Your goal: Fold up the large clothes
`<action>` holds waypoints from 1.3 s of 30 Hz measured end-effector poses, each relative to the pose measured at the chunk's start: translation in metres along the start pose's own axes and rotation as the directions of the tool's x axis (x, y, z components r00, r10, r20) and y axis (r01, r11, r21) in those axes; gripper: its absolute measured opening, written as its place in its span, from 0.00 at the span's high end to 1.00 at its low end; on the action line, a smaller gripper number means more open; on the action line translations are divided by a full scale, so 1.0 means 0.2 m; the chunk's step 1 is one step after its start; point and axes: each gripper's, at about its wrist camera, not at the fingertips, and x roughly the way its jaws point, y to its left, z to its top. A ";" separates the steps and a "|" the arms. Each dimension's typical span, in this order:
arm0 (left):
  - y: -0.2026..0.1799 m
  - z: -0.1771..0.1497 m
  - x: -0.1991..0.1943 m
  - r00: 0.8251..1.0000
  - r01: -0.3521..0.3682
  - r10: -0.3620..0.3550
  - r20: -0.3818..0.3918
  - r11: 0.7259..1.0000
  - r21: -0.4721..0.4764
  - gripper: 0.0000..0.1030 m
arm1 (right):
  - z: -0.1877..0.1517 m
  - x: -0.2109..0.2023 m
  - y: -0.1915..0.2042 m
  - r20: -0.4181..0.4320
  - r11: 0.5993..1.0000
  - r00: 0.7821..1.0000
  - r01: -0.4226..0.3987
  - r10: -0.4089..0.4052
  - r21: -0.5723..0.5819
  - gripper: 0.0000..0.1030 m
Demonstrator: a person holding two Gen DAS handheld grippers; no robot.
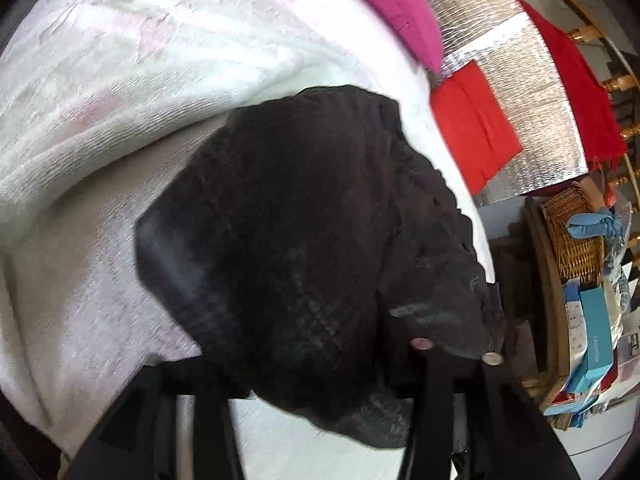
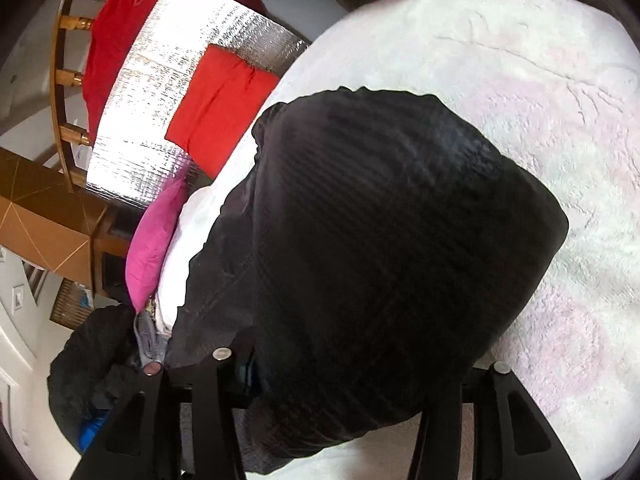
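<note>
A large black garment (image 1: pixel 304 216) with a faint check weave hangs bunched in front of my left gripper (image 1: pixel 320 364), whose jaws are closed on its fabric. It is lifted above a white fluffy blanket (image 1: pixel 120 80). In the right wrist view the same black garment (image 2: pixel 384 240) fills the middle and drapes over my right gripper (image 2: pixel 344 380), which is shut on it. The fingertips of both grippers are hidden by the cloth. The white blanket (image 2: pixel 540 100) lies underneath.
A folded red cloth (image 1: pixel 472 124) lies on a silver foil mat (image 1: pixel 532 80). A pink cloth (image 1: pixel 392 4) sits at the blanket's edge. Another red cloth (image 1: pixel 576 92) hangs on a wooden chair. A wicker basket (image 1: pixel 572 232) and boxes stand at right. A dark jacket (image 2: pixel 92 364) lies at lower left.
</note>
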 end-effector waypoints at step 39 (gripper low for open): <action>-0.20 0.46 0.38 0.894 0.134 0.015 -0.447 0.945 0.299 0.09 | 0.60 0.35 -0.07 -0.500 0.960 0.847 -0.261 0.179 -0.098 0.13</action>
